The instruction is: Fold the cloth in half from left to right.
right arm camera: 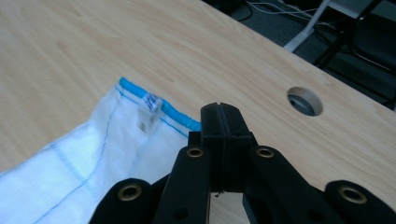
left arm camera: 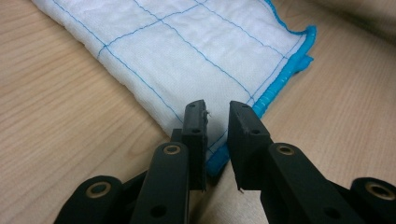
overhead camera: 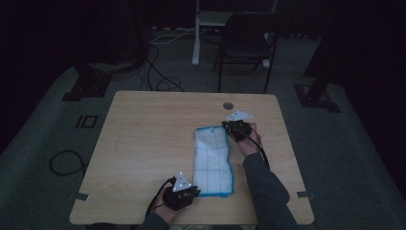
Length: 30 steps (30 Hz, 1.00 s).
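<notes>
Cloth (left arm camera: 187, 51) corner between left claw (left arm camera: 218, 114) jaws | right claw (right arm camera: 223, 114) beside far edge

My cloth (left arm camera: 187, 51) is white, crossed by thin blue grid lines and edged in bright blue; it lies on my pale wood-grain table (overhead camera: 143, 129).

Dim room, grey floor

A black chair (overhead camera: 246, 43) and white desk leg (overhead camera: 196, 36) stand beyond the table's (overhead camera: 143, 139) far edge; cables (overhead camera: 160, 72) trail across the floor (overhead camera: 344, 143).
</notes>
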### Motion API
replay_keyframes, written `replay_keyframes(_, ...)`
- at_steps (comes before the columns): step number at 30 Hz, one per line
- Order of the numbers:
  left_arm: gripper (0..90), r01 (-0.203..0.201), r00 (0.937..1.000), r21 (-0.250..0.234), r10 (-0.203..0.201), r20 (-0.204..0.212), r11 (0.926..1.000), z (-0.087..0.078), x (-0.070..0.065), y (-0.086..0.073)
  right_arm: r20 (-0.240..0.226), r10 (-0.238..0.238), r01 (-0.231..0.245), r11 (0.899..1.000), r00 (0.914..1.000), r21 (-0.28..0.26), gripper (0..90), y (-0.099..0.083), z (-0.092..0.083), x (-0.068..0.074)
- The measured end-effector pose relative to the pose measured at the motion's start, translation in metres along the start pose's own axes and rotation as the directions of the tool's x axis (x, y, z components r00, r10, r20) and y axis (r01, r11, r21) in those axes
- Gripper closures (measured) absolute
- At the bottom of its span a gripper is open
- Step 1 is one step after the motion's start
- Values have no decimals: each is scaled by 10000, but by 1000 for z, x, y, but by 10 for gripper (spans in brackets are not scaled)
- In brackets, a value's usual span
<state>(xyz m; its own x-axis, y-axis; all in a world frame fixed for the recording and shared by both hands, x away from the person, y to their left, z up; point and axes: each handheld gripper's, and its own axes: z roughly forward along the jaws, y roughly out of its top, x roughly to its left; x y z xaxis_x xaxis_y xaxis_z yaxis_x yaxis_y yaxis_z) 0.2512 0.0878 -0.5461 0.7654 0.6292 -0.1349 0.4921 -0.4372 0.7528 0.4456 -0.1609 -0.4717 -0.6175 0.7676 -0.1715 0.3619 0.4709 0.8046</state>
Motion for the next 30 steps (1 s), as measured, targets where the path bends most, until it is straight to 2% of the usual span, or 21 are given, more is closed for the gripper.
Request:
replay_keyframes(5,782,29,10000,-8,-29,32,10000,-1,-1,-1,210,206,-211,9995,9996,238,900,-3,6,-9)
replay_keyframes(15,785,74,10000,-27,-74,49,10000,-1,0,-1,271,331,-342,9986,9991,400,898,-5,12,-12)
replay_keyframes(18,784,123,9999,-32,-123,50,9999,-1,0,-1,257,356,-364,9988,9990,314,800,-5,10,-11)
replay_keyframes(23,778,364,9993,-127,-363,128,9993,-2,2,-1,213,299,-303,9994,9993,193,745,-5,6,-10)
replay_keyframes(30,764,453,9990,-267,-454,-17,9986,-4,5,2,126,322,-325,9992,9994,232,695,-9,2,-7)
